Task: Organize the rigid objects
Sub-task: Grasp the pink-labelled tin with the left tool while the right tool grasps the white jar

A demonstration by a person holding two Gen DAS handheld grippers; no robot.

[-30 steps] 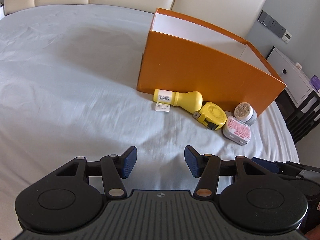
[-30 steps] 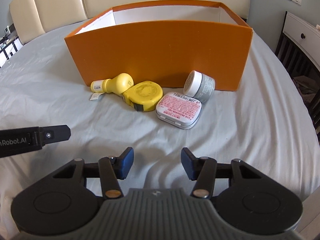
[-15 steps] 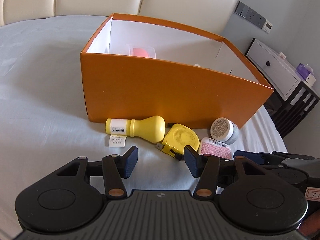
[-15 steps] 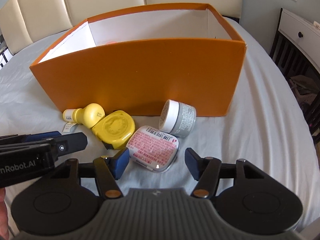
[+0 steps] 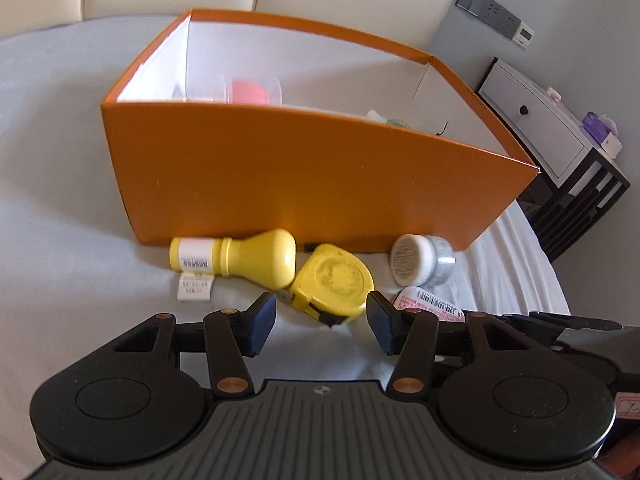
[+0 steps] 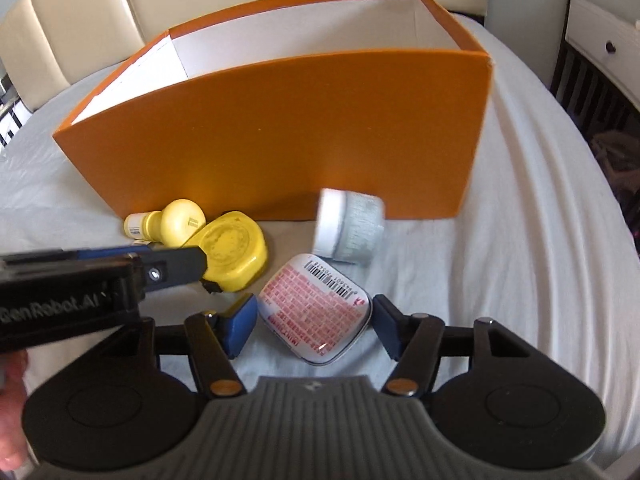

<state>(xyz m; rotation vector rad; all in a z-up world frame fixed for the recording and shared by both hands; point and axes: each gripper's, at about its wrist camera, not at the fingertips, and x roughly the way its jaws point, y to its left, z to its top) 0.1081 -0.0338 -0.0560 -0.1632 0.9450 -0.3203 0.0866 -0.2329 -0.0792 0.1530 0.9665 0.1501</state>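
Two grippers, jaws apart, nothing clamped: right gripper (image 6: 312, 330) straddling mint tin (image 6: 314, 312), left gripper (image 5: 322, 324) at tape measure (image 5: 332, 280). Bottle (image 5: 236, 258) at 11 o'clock, jar (image 5: 422, 258) at 1. Beyond, orange box (image 5: 300, 184) already holds a few items; four remain outside.

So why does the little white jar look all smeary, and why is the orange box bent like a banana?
In the right wrist view the white jar is smeared by motion blur, while the pink tin between the fingers stays sharp. In both views the fisheye lens bows the orange box walls. In the left wrist view the same jar looks crisper, and a bright patch of glare sits low on the box front.
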